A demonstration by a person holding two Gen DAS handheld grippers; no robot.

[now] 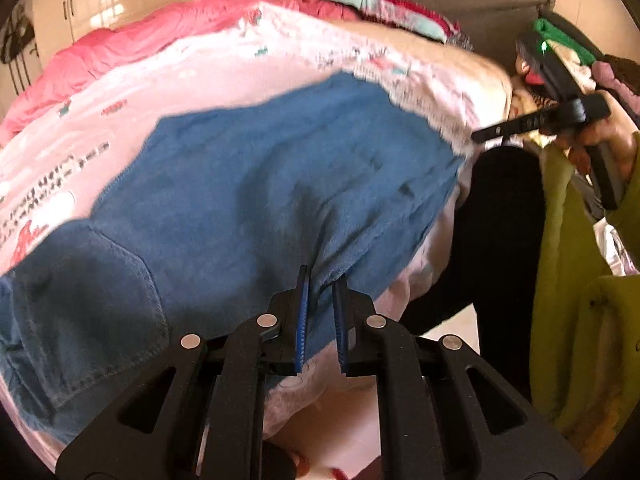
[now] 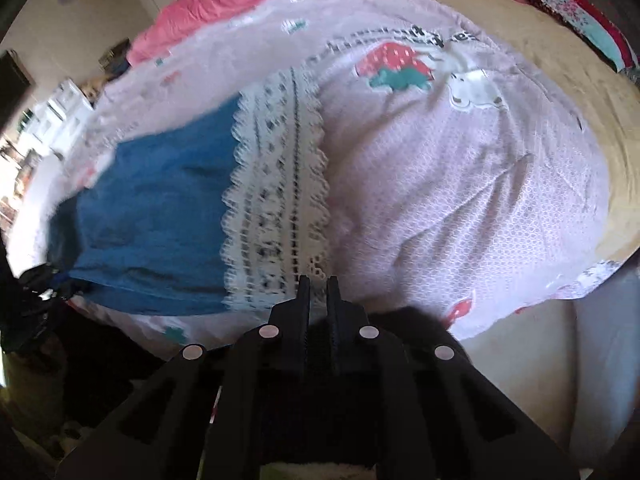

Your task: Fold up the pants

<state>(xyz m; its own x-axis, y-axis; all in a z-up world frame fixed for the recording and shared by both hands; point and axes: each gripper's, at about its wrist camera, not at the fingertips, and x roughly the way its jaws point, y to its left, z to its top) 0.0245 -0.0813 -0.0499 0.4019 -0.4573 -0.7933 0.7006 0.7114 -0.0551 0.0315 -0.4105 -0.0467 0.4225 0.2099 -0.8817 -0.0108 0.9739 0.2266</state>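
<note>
- Left hand-held gripper (image 1: 320, 280) of mine has its two fingers drawn close with a fold of the blue pants (image 1: 256, 184) pinched between the blue pads; the cloth bunches into a crease right at the tips.
- Ahead of that gripper and to its left, the pants spread flat over the bed, with a stitched back pocket (image 1: 92, 280) low on the left side.
- Under the pants lies a pale pink bedsheet (image 1: 200, 64) printed with small figures and lettering; beyond it, at the far edge, sits a bright pink quilt (image 1: 132, 40).
- Far to the right in the left wrist view, my right hand-held gripper (image 1: 486, 134) shows as a black bar past the pants' hem end, blurred.
- From its own camera, the right hand-held gripper (image 2: 318, 278) has its fingers nearly together, tips over the near edge of the white lace trim (image 2: 276, 200); whether it grips the lace I cannot tell.
- Left of that lace band runs the blue denim, and the printed sheet with a strawberry picture (image 2: 394, 60) lies ahead and to the right.
- At the far left of the right wrist view, the other gripper shows dimly at the pants' near edge.
</note>
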